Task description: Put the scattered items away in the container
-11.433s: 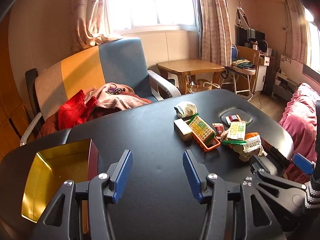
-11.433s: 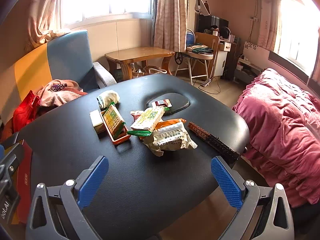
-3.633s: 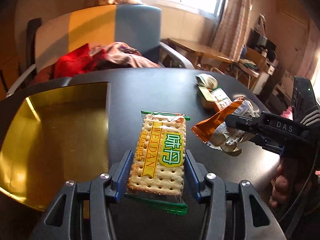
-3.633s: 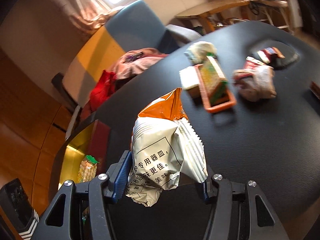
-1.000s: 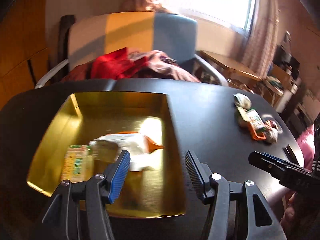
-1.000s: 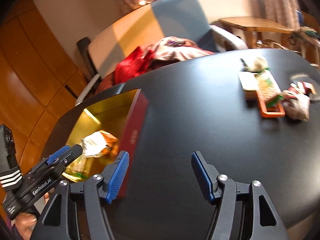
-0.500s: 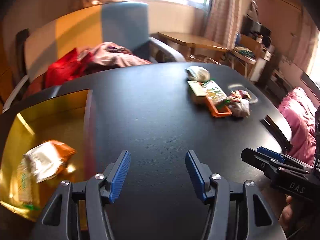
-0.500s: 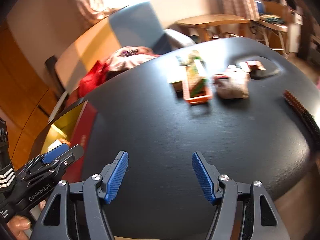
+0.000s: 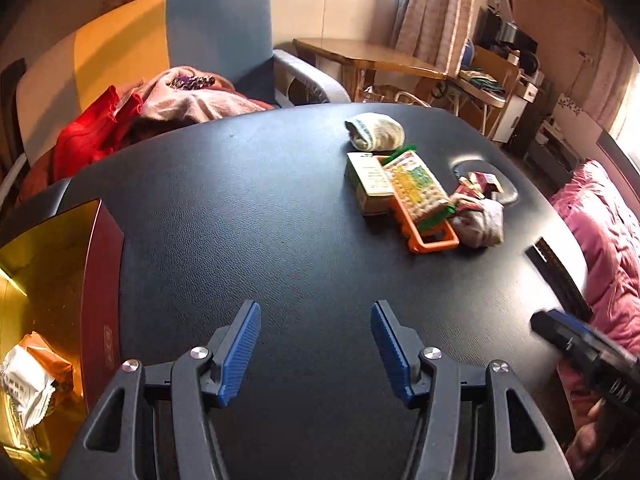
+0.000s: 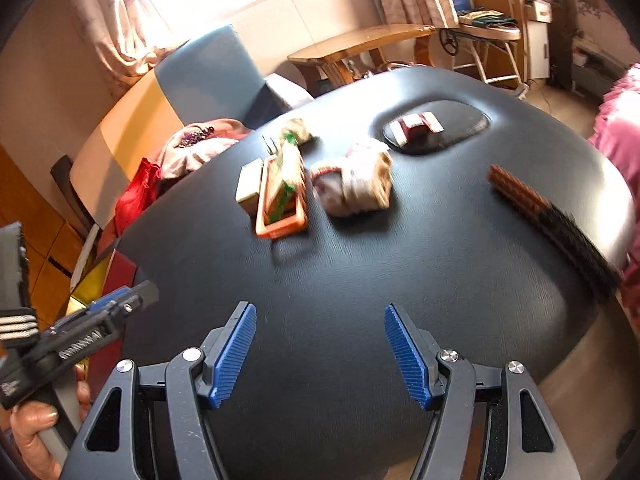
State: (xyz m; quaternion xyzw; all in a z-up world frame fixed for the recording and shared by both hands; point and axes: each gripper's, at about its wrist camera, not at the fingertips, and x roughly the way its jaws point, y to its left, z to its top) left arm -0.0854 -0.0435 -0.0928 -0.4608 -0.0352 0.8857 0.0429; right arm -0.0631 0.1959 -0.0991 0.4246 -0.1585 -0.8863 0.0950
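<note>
- The black bench [image 9: 280, 208] fills both views, its padded top bare in front of both tongs.
- An armchair [image 9: 216, 36] heaped with red and pink clothes stands behind the bench.
- The gold-lined container [image 9: 44, 280] with red outer walls sits at the bench's left end; a white-and-orange snack bag [image 9: 28, 380] lies inside it.
- The left tongs [image 9: 315, 354] hover over the bare bench, blue pads apart, nothing between them.
- The right tongs [image 10: 320, 354] likewise stand apart and empty.
- The scattered items lie clustered at the far right of the bench: an orange tray [image 9: 430, 236] holding a cracker packet [image 9: 416, 188], a pale box [image 9: 368, 184] touching the tray's left side, a crumpled wrapper [image 9: 480, 220] just right of it, a rolled sock [image 9: 376, 132] behind.
- A dark comb [image 10: 552, 220] lies near the bench's right edge.
</note>
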